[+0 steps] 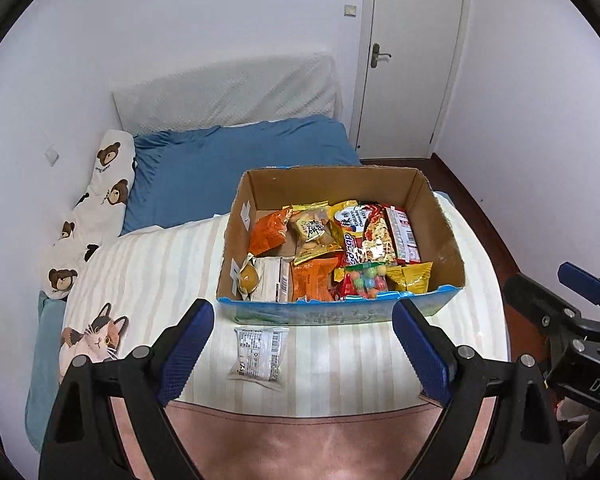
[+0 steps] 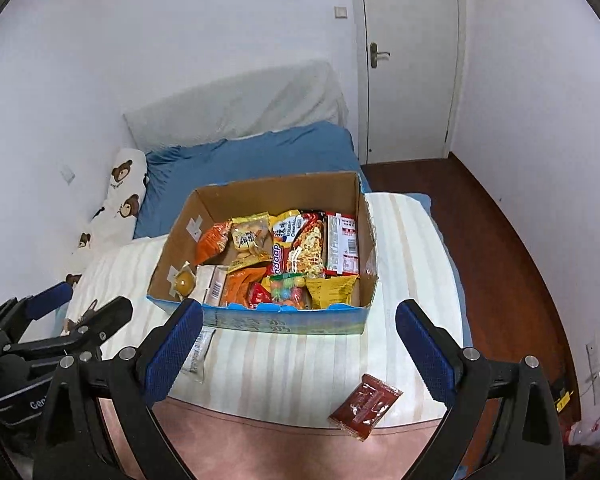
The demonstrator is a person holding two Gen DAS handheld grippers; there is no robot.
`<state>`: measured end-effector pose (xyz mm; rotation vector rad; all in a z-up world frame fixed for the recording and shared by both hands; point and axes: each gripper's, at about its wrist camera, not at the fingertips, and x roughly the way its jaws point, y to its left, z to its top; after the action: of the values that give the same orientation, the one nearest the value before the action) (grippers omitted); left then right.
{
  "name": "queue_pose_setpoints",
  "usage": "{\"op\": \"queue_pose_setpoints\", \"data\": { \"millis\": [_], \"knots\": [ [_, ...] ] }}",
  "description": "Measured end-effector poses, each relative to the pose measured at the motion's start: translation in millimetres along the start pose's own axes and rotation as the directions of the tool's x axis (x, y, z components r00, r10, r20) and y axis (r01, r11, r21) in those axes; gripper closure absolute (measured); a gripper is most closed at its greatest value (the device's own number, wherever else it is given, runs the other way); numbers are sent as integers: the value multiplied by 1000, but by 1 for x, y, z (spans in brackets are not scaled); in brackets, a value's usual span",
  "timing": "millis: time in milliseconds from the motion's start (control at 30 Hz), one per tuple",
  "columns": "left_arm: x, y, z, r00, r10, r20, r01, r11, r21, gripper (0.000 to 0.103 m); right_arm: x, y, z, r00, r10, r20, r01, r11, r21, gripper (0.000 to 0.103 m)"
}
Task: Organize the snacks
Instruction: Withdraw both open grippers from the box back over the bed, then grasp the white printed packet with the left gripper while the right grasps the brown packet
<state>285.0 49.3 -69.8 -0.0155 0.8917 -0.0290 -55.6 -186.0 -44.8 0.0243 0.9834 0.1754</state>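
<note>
Bed (image 1: 160, 264) fills the view, striped cover under everything. The box (image 1: 440, 236) sits at twelve o'clock, packed with snacks. Left gripper (image 1: 304, 348) hangs with jaws spread wide, holding nothing; a clear packet (image 1: 260, 354) lies between them. Right gripper (image 2: 300, 350) likewise gapes, nothing held; a red packet (image 2: 366, 406) lies at five o'clock of the box.

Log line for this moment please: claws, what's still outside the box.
left claw open, empty | right claw open, empty | cardboard box holds snacks | clear packet and red packet on bed, outside box
</note>
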Motion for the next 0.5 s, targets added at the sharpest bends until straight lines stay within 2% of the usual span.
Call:
{"op": "queue_pose_setpoints", "data": {
  "millis": [333, 400, 500],
  "knots": [
    [-9, 3, -12, 1000, 14, 15, -14, 1000, -28, 12, -14, -8, -9, 999, 46, 14, -47, 997, 56, 1],
    [0, 13, -17, 999, 31, -11, -32, 997, -65, 12, -5, -20, -17, 999, 52, -15, -50, 993, 103, 1],
    [21, 38, -33, 995, 55, -78, -66, 988, -142, 12, 26, -50, -37, 993, 64, -102, -41, 975, 217, 1]
  ]
}}
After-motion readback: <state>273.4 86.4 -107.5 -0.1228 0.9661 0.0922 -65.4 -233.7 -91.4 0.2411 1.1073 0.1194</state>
